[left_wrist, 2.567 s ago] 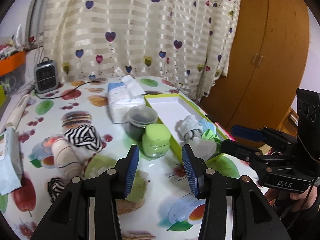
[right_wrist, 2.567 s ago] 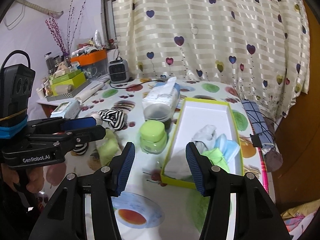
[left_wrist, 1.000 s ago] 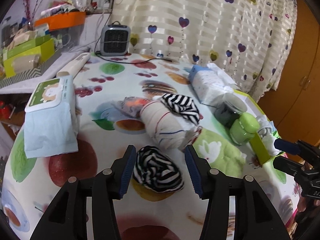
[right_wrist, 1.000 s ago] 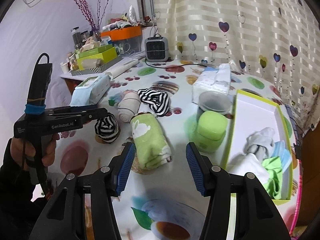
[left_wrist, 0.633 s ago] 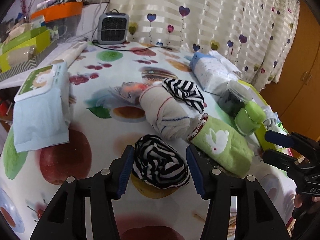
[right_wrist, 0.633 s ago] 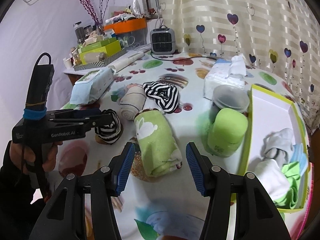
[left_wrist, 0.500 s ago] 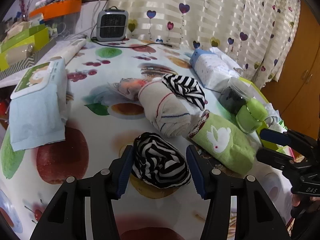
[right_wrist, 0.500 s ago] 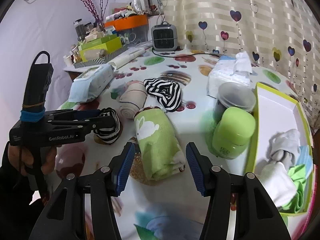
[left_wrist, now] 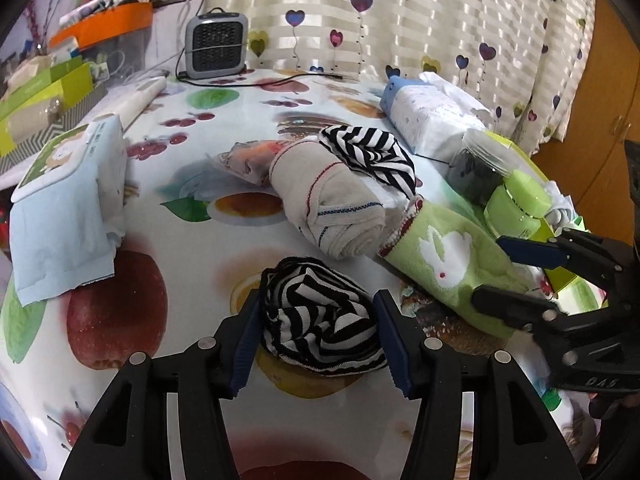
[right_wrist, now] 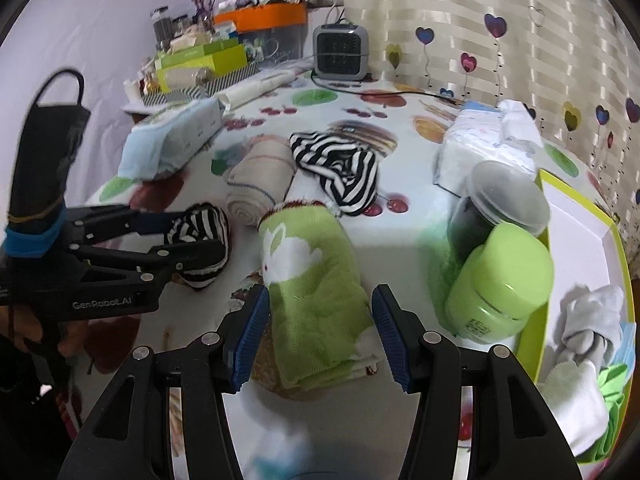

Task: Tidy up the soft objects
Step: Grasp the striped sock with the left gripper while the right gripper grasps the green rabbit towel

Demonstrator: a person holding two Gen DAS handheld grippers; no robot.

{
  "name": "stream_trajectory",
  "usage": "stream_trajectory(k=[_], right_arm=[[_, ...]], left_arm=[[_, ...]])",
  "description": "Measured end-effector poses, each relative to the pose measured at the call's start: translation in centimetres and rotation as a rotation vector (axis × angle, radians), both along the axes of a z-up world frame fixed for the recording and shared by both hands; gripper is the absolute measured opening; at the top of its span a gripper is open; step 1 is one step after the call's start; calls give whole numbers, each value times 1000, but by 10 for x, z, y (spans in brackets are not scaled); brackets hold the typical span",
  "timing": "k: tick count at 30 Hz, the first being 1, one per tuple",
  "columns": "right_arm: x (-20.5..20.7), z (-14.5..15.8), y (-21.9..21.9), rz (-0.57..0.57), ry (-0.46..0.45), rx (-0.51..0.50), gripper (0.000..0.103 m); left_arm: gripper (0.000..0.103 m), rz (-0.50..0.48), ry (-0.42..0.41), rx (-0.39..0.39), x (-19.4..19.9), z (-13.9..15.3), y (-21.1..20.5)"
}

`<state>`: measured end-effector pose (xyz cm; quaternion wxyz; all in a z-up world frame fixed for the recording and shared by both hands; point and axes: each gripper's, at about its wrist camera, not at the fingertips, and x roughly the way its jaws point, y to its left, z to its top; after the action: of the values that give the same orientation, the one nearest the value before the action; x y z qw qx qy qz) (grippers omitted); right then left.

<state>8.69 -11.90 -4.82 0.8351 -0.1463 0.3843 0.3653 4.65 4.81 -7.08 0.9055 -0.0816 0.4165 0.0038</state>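
My left gripper [left_wrist: 320,336] is open, its blue pads on either side of a black-and-white striped sock ball [left_wrist: 320,320] lying on the tablecloth; the ball also shows in the right wrist view [right_wrist: 202,240]. My right gripper [right_wrist: 318,330] is open around the near end of a rolled green rabbit towel [right_wrist: 316,280], which also shows in the left wrist view [left_wrist: 448,264]. A beige rolled sock [left_wrist: 336,208] and a loose striped cloth [left_wrist: 368,156] lie behind. A yellow-green box [right_wrist: 624,264] at the right holds several socks [right_wrist: 588,320].
A green jar [right_wrist: 500,280] and a dark jar [right_wrist: 492,208] stand beside the box. A tissue pack [left_wrist: 428,116], a wet-wipes pack [left_wrist: 68,192], a small grey heater [left_wrist: 216,46] and cluttered boxes [right_wrist: 200,60] are at the table's back and left.
Both grippers moved left from the box and came down over the table. The left now straddles the striped sock ball, the right straddles the green towel.
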Motion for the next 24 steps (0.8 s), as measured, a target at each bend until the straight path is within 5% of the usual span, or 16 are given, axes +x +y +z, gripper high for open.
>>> stream_trajectory(k=[10, 15, 24], right_arm=[[1, -13, 10, -12, 35, -46, 54], [-6, -12, 10, -14, 33, -31, 45], [-22, -3, 6, -7, 22, 21, 38]], left_arm=[[53, -28, 3, 16, -3, 0, -5], [26, -34, 0, 7, -8, 0, -5], [17, -29, -6, -28, -16, 5, -6]])
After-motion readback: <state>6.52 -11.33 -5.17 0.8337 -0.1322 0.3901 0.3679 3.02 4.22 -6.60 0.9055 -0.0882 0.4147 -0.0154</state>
